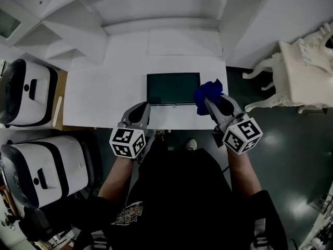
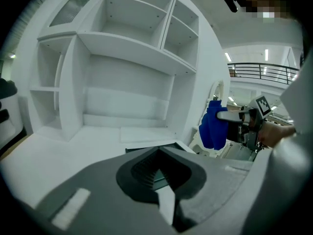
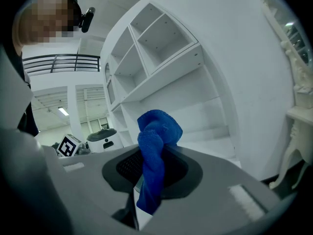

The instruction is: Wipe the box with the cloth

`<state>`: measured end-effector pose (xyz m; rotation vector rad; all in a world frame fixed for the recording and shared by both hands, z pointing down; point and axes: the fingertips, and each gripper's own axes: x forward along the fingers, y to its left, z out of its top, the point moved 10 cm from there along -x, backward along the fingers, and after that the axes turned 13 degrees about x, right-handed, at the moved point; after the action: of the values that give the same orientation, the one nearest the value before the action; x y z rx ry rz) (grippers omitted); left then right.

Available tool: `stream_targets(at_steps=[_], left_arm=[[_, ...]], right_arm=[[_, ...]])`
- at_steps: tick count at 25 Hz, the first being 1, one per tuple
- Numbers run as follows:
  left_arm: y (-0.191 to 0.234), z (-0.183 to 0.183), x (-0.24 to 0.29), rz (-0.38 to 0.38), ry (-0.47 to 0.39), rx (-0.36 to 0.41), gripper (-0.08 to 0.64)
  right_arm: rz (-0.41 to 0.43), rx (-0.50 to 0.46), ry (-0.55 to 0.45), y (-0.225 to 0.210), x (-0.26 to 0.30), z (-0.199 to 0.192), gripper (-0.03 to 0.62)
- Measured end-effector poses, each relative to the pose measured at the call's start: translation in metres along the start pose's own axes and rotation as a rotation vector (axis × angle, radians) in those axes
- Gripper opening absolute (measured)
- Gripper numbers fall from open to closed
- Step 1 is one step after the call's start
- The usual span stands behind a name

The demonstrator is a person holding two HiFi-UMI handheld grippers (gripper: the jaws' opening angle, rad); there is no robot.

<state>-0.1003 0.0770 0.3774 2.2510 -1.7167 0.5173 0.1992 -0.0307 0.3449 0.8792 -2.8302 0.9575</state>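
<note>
- Box [image 1: 173, 88], dark, flat and rectangular, lies on the white table [image 1: 99, 92] near its front edge, between the two pairs of tongs and in front of the white shelf unit [image 1: 156, 14].
- Its top looks smooth, hard and slightly glossy. It is probably stiff and light enough to slide under a wipe, so it may need steadying at a side edge.
- The blue, fuzzy, soft cloth [image 1: 208, 94] is bunched in the right tongs [image 1: 206, 103], which are clamped on it. It sits just beside the box's right edge.
- In the right gripper view the cloth [image 3: 154, 151] is limp, with a tail hanging below the jaws. It would wipe better with a broad fold pressed flat.
- The left tongs [image 1: 143, 108] are closed on nothing, at the box's front left corner.
</note>
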Motion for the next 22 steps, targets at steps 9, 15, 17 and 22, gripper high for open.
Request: stream_targets(at_steps=[9,15,17,22], left_arm=[[0.044,-0.019,0.020,-0.095,0.068,0.034,0.002],[0.065,-0.030,0.036,-0.165,0.093,0.033,0.002],[0.070,-0.032,0.040,-0.188,0.097,0.033,0.002],[0.079,-0.040,0.053,-0.245,0.133,0.056,0.018]], right_arm=[[-0.031,-0.006,0.032,0.023,0.058,-0.007,0.101],[-0.044,0.004,0.063,0.033,0.098,-0.017,0.101],[-0.045,0.011,0.074,0.036,0.111,-0.020,0.101],[-0.041,0.039,0.091,0.041,0.144,-0.029,0.101]])
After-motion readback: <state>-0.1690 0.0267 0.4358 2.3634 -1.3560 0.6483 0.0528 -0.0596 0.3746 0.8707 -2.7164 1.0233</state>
